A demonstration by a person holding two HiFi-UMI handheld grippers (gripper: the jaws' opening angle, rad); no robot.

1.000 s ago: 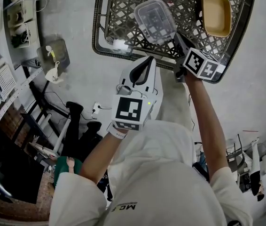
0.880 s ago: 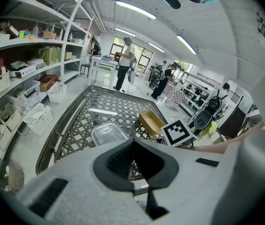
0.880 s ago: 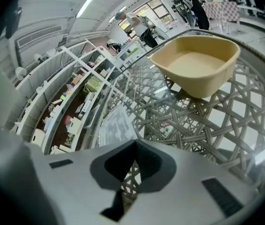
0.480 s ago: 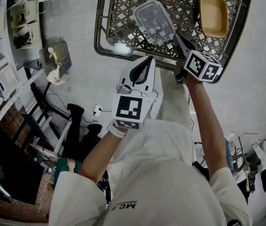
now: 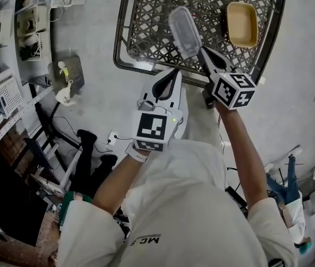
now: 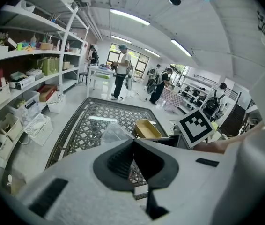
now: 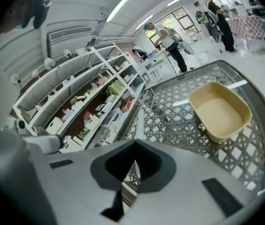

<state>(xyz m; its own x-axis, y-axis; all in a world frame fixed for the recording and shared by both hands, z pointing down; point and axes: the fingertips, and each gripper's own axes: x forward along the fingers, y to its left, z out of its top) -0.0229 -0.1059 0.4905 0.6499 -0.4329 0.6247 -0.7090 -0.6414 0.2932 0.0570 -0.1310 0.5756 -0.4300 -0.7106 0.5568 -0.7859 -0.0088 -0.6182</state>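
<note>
Change since earlier frame: clear plastic container (image 5: pixel 184 31) has turned from broad face up to nearly edge-on. The right gripper (image 5: pixel 206 55) has drawn up and away from the tan basin (image 5: pixel 242 24).

Item 1. Right gripper (image 7: pixel 135 144).
- Fingers closed on the near end of the clear plastic container.
- In the right gripper view the container (image 7: pixel 139 121) shows as a thin pale edge rising straight out from between the fingers.
- Marker cube (image 5: pixel 232 90) faces the head camera.

Item 2. Clear plastic container.
- Held clear of the lattice tabletop (image 5: pixel 152 21), tilted on its side above the near part of it.
- In the left gripper view it (image 6: pixel 114 132) shows just left of the basin.

Item 3. Left gripper (image 5: pixel 174 72).
- Fingers pressed together with nothing between them, as seen in the left gripper view (image 6: pixel 133 142).
- Held over the grey floor (image 5: pixel 90 38), just short of the tabletop's near rim and beside the right gripper.

Item 4. Tan basin.
- Upright and empty on the tabletop near its right rim, well apart from both grippers.
- Also seen in the left (image 6: pixel 146 128) and right (image 7: pixel 219 111) gripper views.

Item 5. Surroundings.
- White shelves (image 6: pixel 25 83) with boxes and baskets stand left of the table.
- People (image 6: pixel 121 71) stand at the far end of the room.
</note>
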